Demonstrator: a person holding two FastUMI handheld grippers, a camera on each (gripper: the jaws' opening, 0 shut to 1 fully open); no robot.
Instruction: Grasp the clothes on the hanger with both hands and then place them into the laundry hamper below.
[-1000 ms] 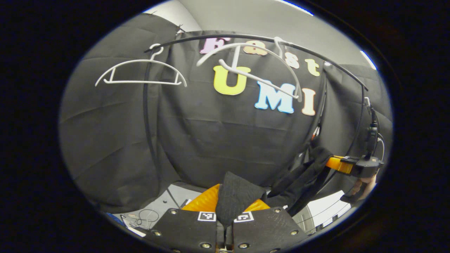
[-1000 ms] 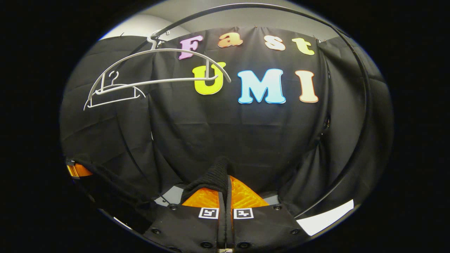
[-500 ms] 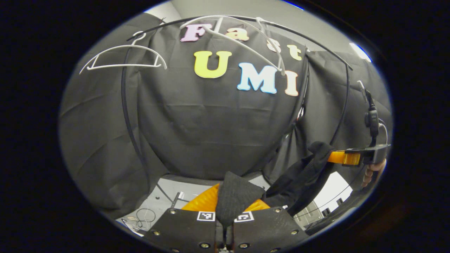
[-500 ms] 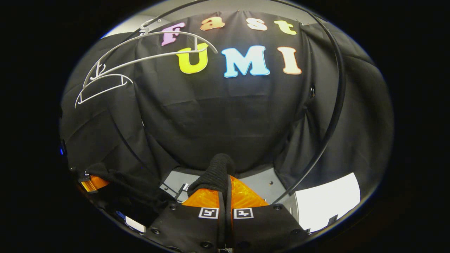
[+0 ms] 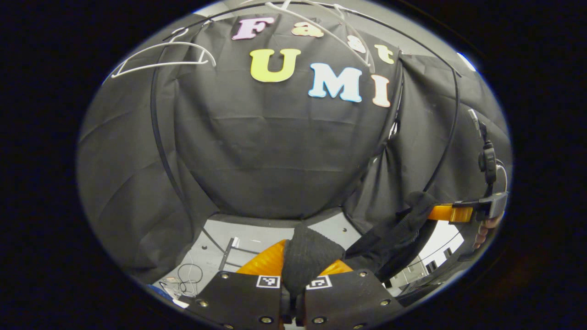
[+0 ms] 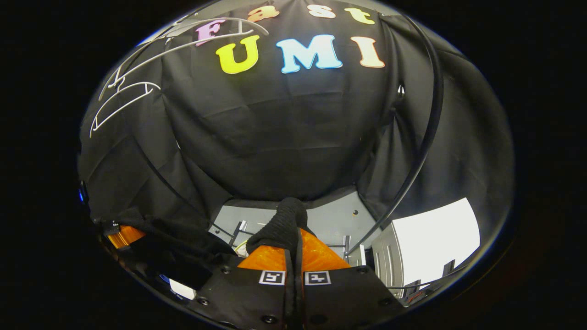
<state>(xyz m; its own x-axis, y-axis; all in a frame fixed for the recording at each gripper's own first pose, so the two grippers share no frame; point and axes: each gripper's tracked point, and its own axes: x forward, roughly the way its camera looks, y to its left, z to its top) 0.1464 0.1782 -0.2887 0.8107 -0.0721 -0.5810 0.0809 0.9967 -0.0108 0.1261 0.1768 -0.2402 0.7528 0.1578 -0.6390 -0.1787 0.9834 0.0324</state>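
A black knitted garment (image 5: 309,256) bunches up between the fingers of my left gripper (image 5: 298,270), which is shut on it. The cloth stretches right to the other gripper (image 5: 447,213), held by a hand at the right edge. In the right gripper view, my right gripper (image 6: 293,250) is shut on another fold of the same black garment (image 6: 282,224), and the cloth sags left to the left gripper (image 6: 123,234). Two bare white hangers (image 5: 160,57) (image 5: 330,27) hang on the black rail (image 5: 426,50) high above. The hamper is hidden.
The rail's black uprights (image 5: 160,151) (image 6: 424,137) stand left and right. Grey floor (image 5: 257,236) lies below, with loose cables (image 5: 190,277) at the left. A white unit (image 6: 431,243) stands at the lower right of the right gripper view.
Both grippers have dropped with the garment: hangers and rail have slid up toward the top of both views, and more floor shows below. Both grips are unchanged.
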